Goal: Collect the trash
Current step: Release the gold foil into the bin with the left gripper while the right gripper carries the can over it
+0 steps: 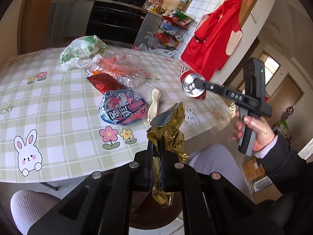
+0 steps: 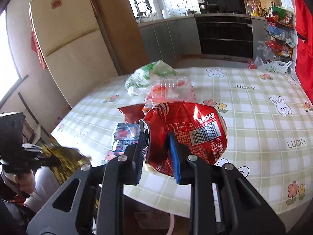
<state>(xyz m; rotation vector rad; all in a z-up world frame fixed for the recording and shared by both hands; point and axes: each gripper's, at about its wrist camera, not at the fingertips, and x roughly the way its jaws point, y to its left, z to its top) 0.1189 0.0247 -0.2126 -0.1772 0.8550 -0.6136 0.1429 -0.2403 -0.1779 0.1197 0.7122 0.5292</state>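
In the left wrist view the left gripper (image 1: 156, 156) fills the bottom centre, its jaws pressed together on a crumpled gold foil wrapper (image 1: 168, 135). The wrapper hides the fingertips and most of the gap, and its lower end hangs below the jaws in front of the bench (image 1: 58, 98) edge. A pale trouser leg shows just right of it.

In the right wrist view the right gripper (image 2: 158, 146) sits at lower centre, clamped on a crushed red can (image 2: 187, 129). The left finger is at the can's open silver top, the blue-padded right finger presses into its dented side, and the can hangs clear above the bench. The can blocks part of the litter behind it.

At the right of the left wrist view, the hand (image 1: 252, 131) in a dark sleeve holds that gripper's grey handle, the fingers pointing left toward frame centre with the can at their tip. At the left edge of the right wrist view the other gripper and gold wrapper are blurred.

Farther on the bench lie a blue snack packet (image 1: 123, 107), a pale spoon (image 1: 153, 105), a red wrapper (image 1: 103, 83), a clear plastic box (image 1: 121, 66) and a green-white bag (image 1: 82, 51). A red apron (image 1: 215, 39) hangs at upper right.
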